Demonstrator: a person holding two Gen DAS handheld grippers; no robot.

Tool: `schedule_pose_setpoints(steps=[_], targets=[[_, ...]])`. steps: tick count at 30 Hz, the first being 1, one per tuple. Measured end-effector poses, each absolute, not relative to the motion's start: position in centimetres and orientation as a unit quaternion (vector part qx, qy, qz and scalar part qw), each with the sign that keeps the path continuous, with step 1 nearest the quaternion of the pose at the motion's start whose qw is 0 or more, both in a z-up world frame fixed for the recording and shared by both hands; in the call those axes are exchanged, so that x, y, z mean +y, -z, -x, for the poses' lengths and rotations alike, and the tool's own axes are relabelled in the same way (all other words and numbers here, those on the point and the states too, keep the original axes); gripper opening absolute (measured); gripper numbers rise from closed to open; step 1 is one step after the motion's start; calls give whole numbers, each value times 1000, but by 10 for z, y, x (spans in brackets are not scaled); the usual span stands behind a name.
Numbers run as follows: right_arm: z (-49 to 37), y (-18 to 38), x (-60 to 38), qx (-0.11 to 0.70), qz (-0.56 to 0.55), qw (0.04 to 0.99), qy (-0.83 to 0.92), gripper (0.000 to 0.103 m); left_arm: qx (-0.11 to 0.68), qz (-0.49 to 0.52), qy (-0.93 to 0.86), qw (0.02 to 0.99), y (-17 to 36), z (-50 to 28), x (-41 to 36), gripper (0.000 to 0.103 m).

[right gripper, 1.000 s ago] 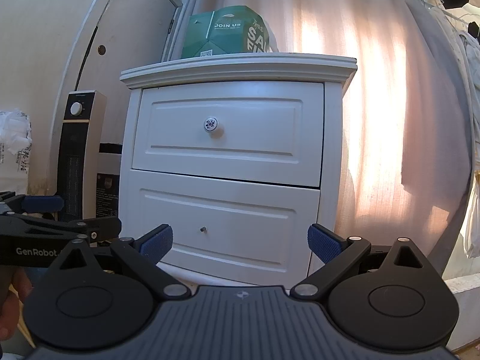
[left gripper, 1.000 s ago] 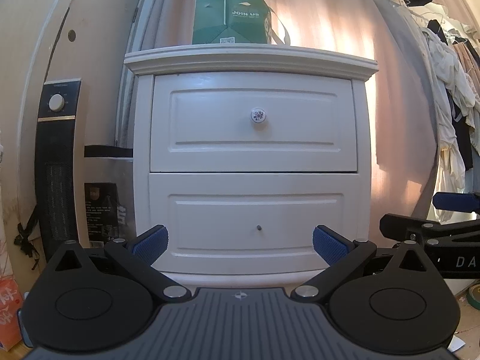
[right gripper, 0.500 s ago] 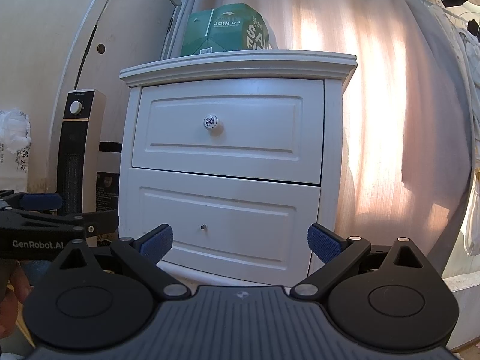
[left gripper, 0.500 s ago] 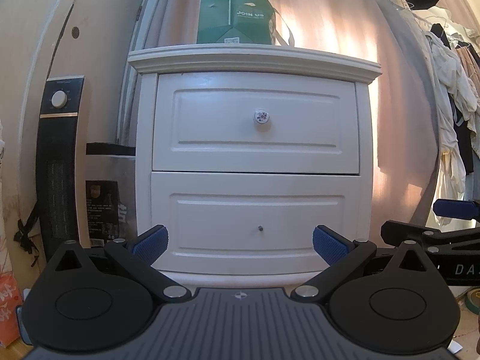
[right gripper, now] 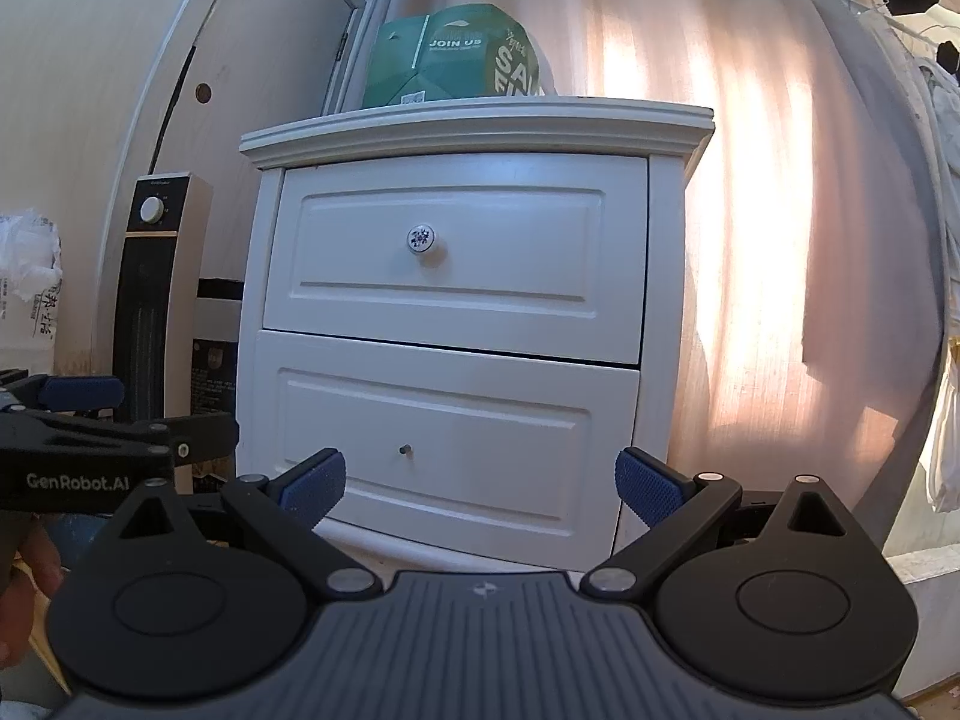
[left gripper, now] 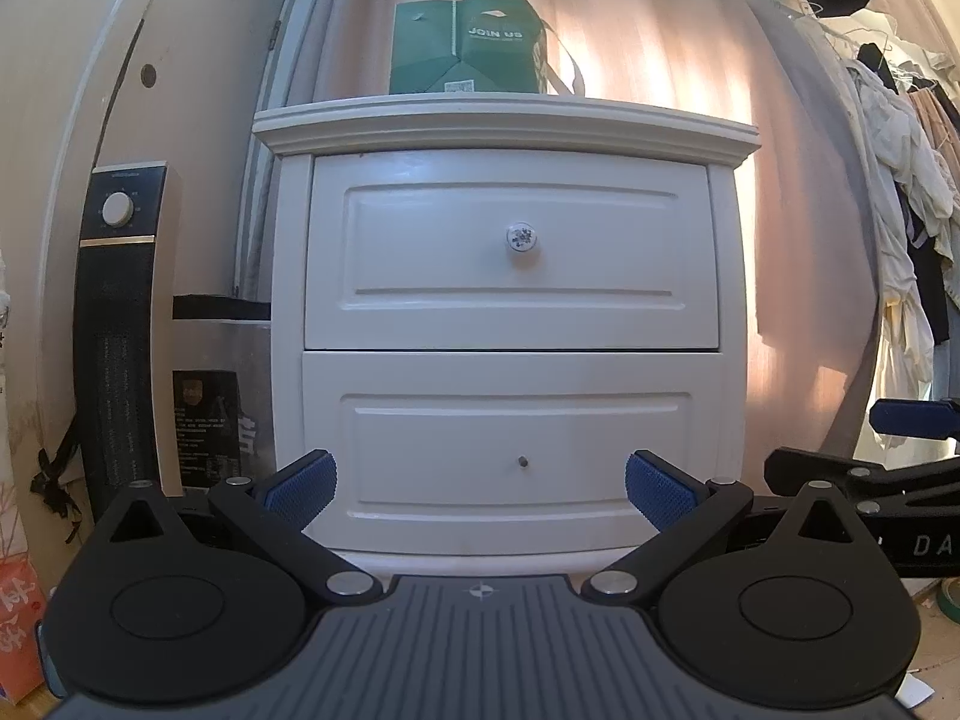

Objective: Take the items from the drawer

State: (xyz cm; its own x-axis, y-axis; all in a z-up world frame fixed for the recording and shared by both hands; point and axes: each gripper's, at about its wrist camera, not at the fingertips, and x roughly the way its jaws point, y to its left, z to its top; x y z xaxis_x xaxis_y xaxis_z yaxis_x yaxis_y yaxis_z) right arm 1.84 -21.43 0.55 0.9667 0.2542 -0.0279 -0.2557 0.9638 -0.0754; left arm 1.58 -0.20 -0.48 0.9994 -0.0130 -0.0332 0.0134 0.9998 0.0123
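Both wrist views low, near, facing nightstand; left seemingly frontal, right from its right.

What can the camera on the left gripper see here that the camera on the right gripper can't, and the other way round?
Only the left wrist view shows the hanging clothes and an orange box. Only the right wrist view shows a hand and crumpled white packaging. Both show the white nightstand with its two shut drawers, the upper drawer's knob, the green box on top, the heater beside it, and each gripper's open blue fingers.
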Motion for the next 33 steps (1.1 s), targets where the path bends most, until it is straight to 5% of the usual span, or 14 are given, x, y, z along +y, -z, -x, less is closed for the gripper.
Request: schedule_pose_setpoints(steps=[31, 33], targets=[[-37, 6, -232, 42, 55, 993, -94, 103, -10, -42, 17, 999, 36, -139, -34, 103], [-38, 7, -234, 44, 52, 993, -95, 103, -5, -46, 12, 999, 39, -151, -38, 96]])
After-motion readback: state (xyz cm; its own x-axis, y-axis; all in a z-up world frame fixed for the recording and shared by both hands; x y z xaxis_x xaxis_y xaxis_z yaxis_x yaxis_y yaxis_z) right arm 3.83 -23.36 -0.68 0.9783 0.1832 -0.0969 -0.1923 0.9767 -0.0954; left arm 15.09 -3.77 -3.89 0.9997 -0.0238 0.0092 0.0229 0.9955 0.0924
